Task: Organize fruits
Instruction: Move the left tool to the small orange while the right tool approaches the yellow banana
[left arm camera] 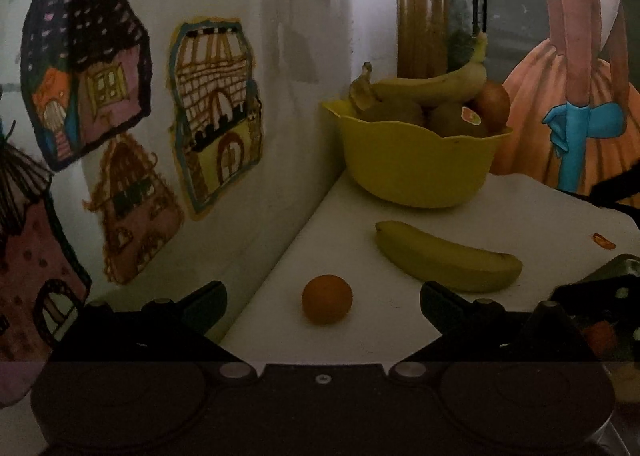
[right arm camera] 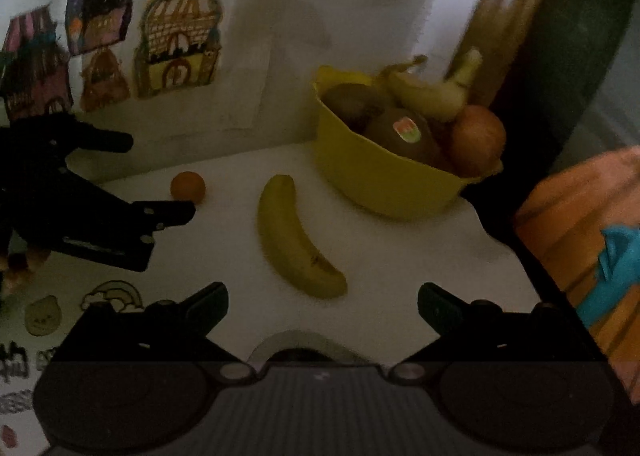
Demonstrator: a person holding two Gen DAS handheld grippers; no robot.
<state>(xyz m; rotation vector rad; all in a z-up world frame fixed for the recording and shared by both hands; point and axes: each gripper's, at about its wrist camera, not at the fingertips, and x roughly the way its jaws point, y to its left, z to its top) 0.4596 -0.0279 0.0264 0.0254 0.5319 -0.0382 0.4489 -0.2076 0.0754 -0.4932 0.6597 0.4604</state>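
At lower centre of the left wrist view, the left gripper (left arm camera: 323,302) has its fingers (left arm camera: 204,302) wide apart w/ nothing between them but bare white worktop (left arm camera: 520,207) and a small orange (left arm camera: 327,299), which sits on the surface just ahead of the gap, untouched. A loose banana (left arm camera: 448,256) lies flat right of centre, near the orange but apart from it, its far tip pointing toward a yellow bowl (left arm camera: 416,167) in the upper middle of the frame. Bowl stands close to the wall corner and holds a 2nd banana (left arm camera: 432,85) across the top, brown kiwis incl. one w/ a sticker (left arm camera: 471,115), and a reddish apple (left arm camera: 494,103) at its right side. Kids' house drawings (left arm camera: 216,111) cover the wall across the left half. Right wrist view: right gripper (right arm camera: 322,306) at bottom centre, fingers (right arm camera: 438,310) also spread, empty, hovering over the worktop just short of the near end of the loose banana, no contact. Same view shows the left gripper at mid-left, one finger tip right beside the orange; can't tell if it touches. Bowl sits upper right of centre there, well clear of both grippers. Orange cloth w/ a blue bit (right arm camera: 592,240) fills the right edge.
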